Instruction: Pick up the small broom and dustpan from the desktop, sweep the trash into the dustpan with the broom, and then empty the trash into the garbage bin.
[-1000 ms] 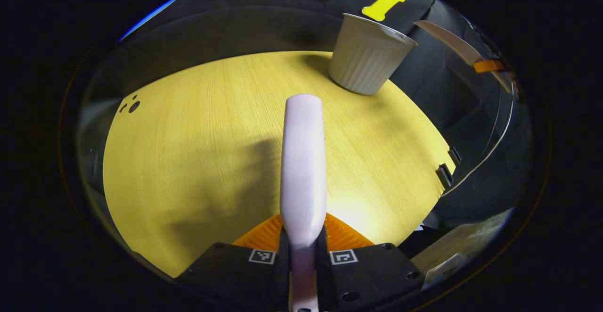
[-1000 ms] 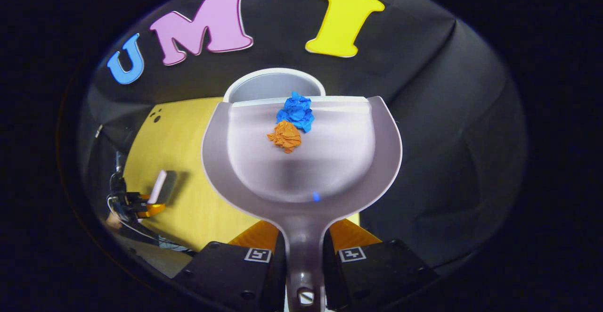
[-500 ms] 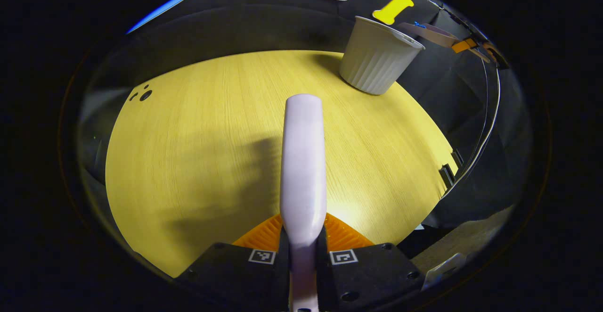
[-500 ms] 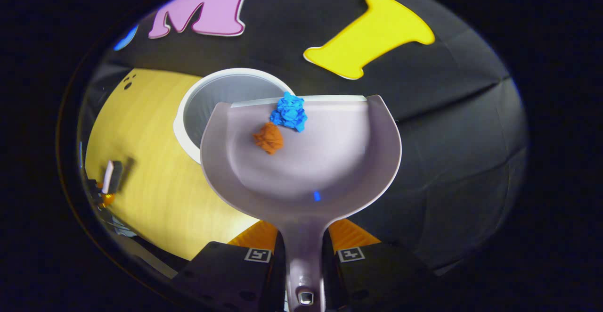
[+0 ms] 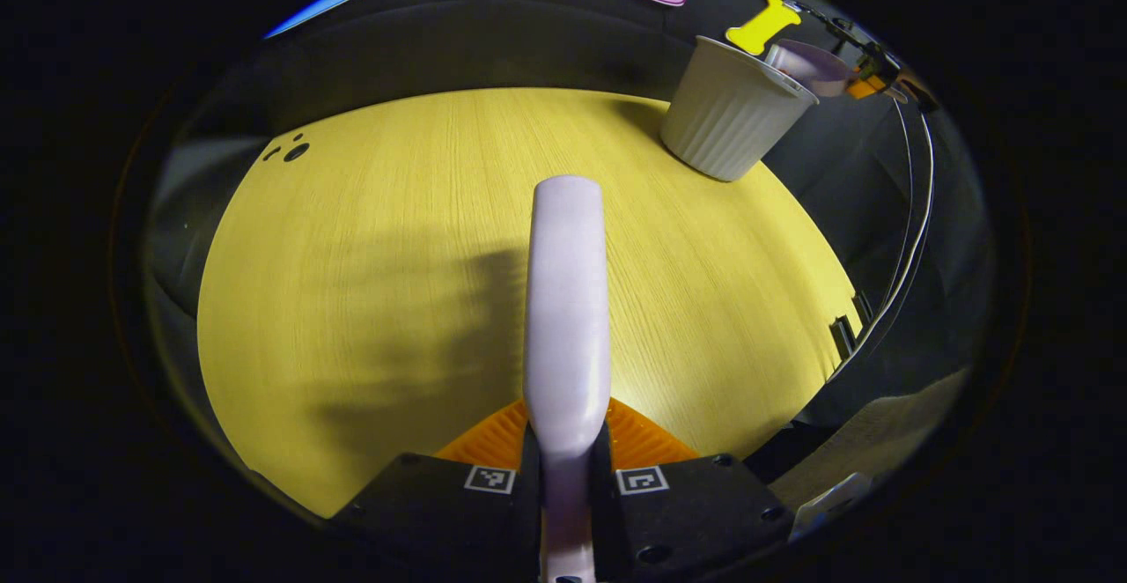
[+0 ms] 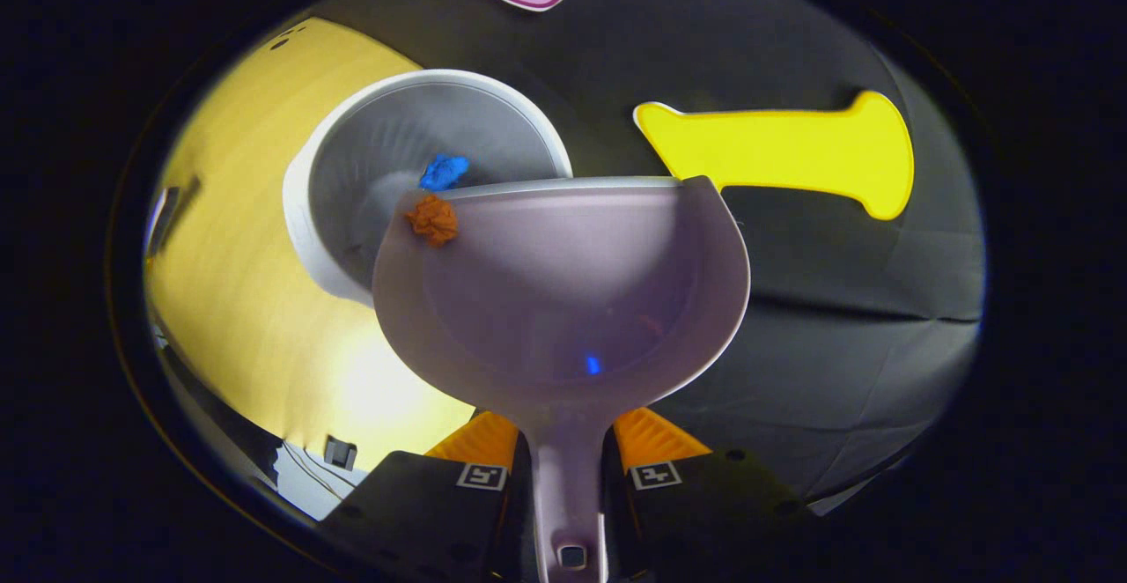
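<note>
Right gripper view: right tongs (image 6: 568,468) clamp one dustpan (image 6: 563,301) tilted over bin (image 6: 352,169) rim; two scraps (image 6: 432,218) at edge; left tongs (image 5: 568,460) clamp one broom (image 5: 566,301) above open surface (image 5: 370,257)

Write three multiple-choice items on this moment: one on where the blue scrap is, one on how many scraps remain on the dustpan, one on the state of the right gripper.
1. Where is the blue paper scrap?
A. inside the white bin
B. on the tabletop
C. on the broom

2. How many scraps sit on the dustpan?
A. none
B. one
C. three

3. What state is the right gripper in?
A. open and empty
B. shut on the dustpan's handle
C. shut on the bin's rim

Key: 1 A, the scrap shows past the pan's front edge within the white bin. 2 B, the orange scrap alone sits at the lip. 3 B, both jaws press the handle.
</note>
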`<action>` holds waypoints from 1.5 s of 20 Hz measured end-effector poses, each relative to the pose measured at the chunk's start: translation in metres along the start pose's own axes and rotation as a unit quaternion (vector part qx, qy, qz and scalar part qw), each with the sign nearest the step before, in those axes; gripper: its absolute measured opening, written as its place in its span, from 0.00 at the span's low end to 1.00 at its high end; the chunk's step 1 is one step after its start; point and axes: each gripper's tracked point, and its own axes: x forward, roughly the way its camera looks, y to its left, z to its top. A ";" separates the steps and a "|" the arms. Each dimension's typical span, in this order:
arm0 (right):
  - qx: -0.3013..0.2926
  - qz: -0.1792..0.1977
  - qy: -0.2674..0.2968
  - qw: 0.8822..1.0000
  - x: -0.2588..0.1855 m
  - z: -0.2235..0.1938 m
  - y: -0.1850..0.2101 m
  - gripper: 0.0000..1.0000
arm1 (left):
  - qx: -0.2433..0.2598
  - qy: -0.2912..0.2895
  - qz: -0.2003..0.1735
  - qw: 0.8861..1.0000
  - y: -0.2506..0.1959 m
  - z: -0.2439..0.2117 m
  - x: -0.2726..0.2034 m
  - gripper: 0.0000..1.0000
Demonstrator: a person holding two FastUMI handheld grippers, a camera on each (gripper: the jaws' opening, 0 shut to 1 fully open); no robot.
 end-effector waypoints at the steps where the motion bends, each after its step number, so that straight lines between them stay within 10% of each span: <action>1: -0.018 0.000 0.006 1.000 0.000 0.002 0.003 0.31 | -0.001 0.000 0.001 1.000 0.001 0.000 0.001 0.27; 13: 0.054 0.044 -0.037 0.997 -0.002 0.008 0.012 0.36 | -0.001 0.002 0.007 1.000 0.002 0.008 0.004 0.27; 30: 0.178 0.252 -0.188 0.933 -0.110 -0.029 0.185 0.36 | 0.002 0.011 0.041 0.999 0.014 0.018 0.004 0.27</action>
